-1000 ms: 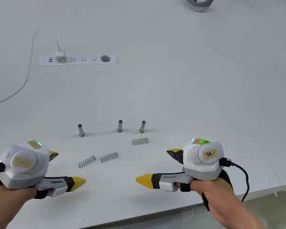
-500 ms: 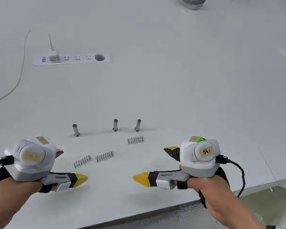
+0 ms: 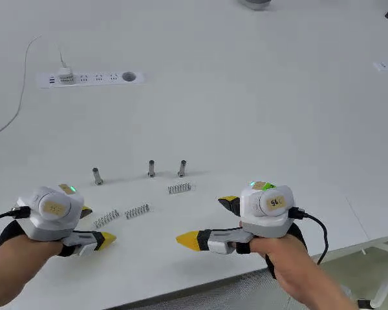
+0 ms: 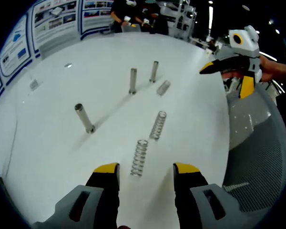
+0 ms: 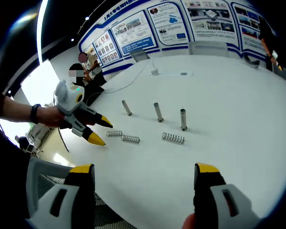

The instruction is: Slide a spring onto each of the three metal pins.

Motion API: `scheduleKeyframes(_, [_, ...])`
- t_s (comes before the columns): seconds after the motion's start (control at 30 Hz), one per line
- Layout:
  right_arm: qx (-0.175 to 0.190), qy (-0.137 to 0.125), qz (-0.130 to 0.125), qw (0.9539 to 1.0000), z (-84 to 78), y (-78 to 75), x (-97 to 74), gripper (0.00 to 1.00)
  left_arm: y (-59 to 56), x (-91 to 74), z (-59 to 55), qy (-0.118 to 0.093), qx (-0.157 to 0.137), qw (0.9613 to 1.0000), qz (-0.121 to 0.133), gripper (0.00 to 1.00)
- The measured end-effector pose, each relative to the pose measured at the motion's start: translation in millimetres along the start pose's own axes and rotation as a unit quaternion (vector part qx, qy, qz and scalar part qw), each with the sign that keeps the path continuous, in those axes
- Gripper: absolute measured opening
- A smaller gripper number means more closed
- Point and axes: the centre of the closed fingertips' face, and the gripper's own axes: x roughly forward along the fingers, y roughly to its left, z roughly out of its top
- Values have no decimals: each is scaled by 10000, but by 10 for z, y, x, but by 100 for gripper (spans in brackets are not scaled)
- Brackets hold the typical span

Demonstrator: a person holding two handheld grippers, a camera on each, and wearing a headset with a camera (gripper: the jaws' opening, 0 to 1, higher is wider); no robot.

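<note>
White counter point(image 3: 258, 129) across the whole foreground, smooth and pale. Nearest, left tool point(image 3: 96, 225) low by the front edge, yellow-tipped jaws spread, gripping nothing. Seen along its own jaws, lined up on the nearest spring point(image 4: 140, 157), just ahead of the tips. Off to the right, right tool point(image 3: 205, 221) likewise spread wide and empty, held above the counter, well short of the parts.

Next out, middle spring point(image 3: 137, 210) just beside the nearest one, both lying flat. Further on and rightward, far spring point(image 3: 180, 188), near the foot of the right pin point(image 3: 182, 168). Level with that pin, left pin point(image 3: 97, 175) and middle pin point(image 3: 151, 168), all three upright in a loose row, apart from one another, all bare. Task judged not yet begun.

Likely trouble from here:
- Pinching a spring too hard and squashing its coils.
- Pinching too lightly and letting it roll or flick away over the slick surface.
- Toppling a pin with a jaw while lowering a spring.
- Arriving tilted and snagging a coil on the pin's top.

Impossible to tell whether fixed to the counter or merely standing.

As for holders: springs and pins straight on the counter itself, loose, boxed in nothing. Far back, power strip point(image 3: 90, 78) with one plug in it and a cable point(image 3: 13, 110) trailing off to the left.
</note>
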Motion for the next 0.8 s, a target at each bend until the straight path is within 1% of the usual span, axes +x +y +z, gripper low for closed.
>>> scheduleKeyframes(0.07, [-5, -3, 3, 10000, 5, -1, 1, 87, 20, 36, -10, 25, -13, 10000, 17, 44])
scheduleKeyframes(0.1, [-8, -2, 2, 10000, 6, -2, 1, 87, 28, 47, -16, 47, -11, 10000, 30, 42])
scheduleKeyframes(0.23, [-7, -30, 7, 10000, 29, -5, -2, 87, 31, 72, -6, 29, -24, 10000, 53, 31])
scheduleKeyframes(0.27, [-15, -40, 8, 10000, 38, -7, -3, 87, 37, 72, 14, -9, 35, 9999, 102, 29])
scheduleKeyframes(0.37, [-37, -78, 9, 10000, 65, -6, -7, 87, 60, 73, 4, 19, 31, 9999, 149, 23])
scheduleKeyframes(0.47, [-64, -84, 17, 9999, 81, -2, -3, 87, 100, 73, 0, 90, 254, 9991, 312, 16])
scheduleKeyframes(0.5, [-82, -84, 17, 9999, 85, -2, 1, 87, 112, 63, -5, 153, 357, 9985, 386, 13])
scheduleKeyframes(0.53, [-90, -80, 19, 9999, 88, 0, 3, 87, 97, 65, -1, 149, 365, 9985, 372, 12])
scheduleKeyframes(0.57, [-97, -79, 23, 9999, 90, 3, 5, 87, 117, 65, 0, 160, 390, 9984, 383, 11])
scheduleKeyframes(0.6, [-111, -83, 27, 9999, 96, 5, 8, 87, 140, 66, 3, 164, 386, 9983, 411, 11])
scheduleKeyframes(0.67, [-124, -76, 35, 9999, 98, 9, 14, 87, 141, 67, 2, 182, 360, 9983, 423, 11])
scheduleKeyframes(0.73, [-148, -61, 54, 9999, 103, 19, 21, 87, 155, 59, -17, 183, 131, 9988, 426, 10])
scheduleKeyframes(0.8, [-157, -54, 62, 9998, 109, 25, 23, 87, 153, 56, -31, 162, 60, 9989, 435, 10])
